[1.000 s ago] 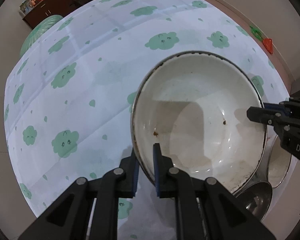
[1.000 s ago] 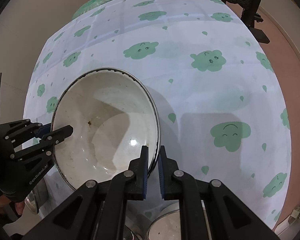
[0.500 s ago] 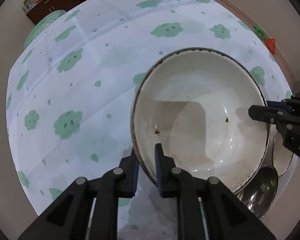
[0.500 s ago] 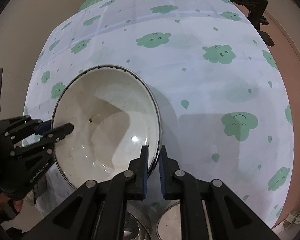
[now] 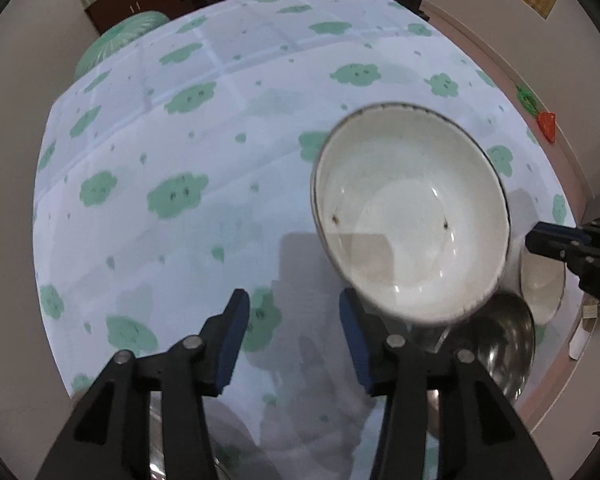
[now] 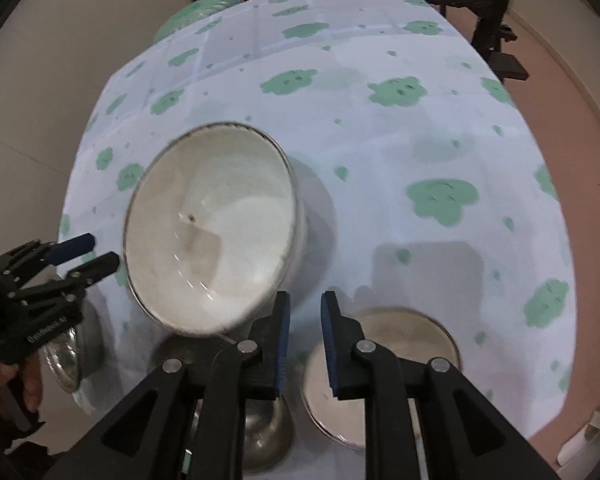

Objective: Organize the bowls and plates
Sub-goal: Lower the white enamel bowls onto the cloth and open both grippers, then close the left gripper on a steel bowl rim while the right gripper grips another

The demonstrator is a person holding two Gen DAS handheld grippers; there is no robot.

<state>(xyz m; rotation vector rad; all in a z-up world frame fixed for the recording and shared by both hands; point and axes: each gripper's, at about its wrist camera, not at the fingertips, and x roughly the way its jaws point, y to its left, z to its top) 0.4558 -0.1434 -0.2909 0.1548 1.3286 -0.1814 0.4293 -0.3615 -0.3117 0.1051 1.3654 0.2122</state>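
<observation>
- On the near part of the tablecloth (image 5: 228, 128) sits the large white bowl (image 5: 410, 220), tilted, apparently resting on a metal bowl (image 5: 500, 344); whether it has settled I cannot tell.
- Judgement: ceramic, stiff, heavy, breakable, slick; pinch its thin rim.
- Left gripper (image 5: 292, 332): jaws wide apart, empty.
- Right gripper (image 6: 304, 332): jaws apart, empty.
- Right of it, a smaller white bowl (image 6: 380, 372).

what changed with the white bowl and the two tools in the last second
Both tools let go: the left tool and the right tool were clamped on the white bowl's rim and now stand open and drawn back. The bowl sits tilted and blurred. The cloud-print tablecloth stays as before.
</observation>
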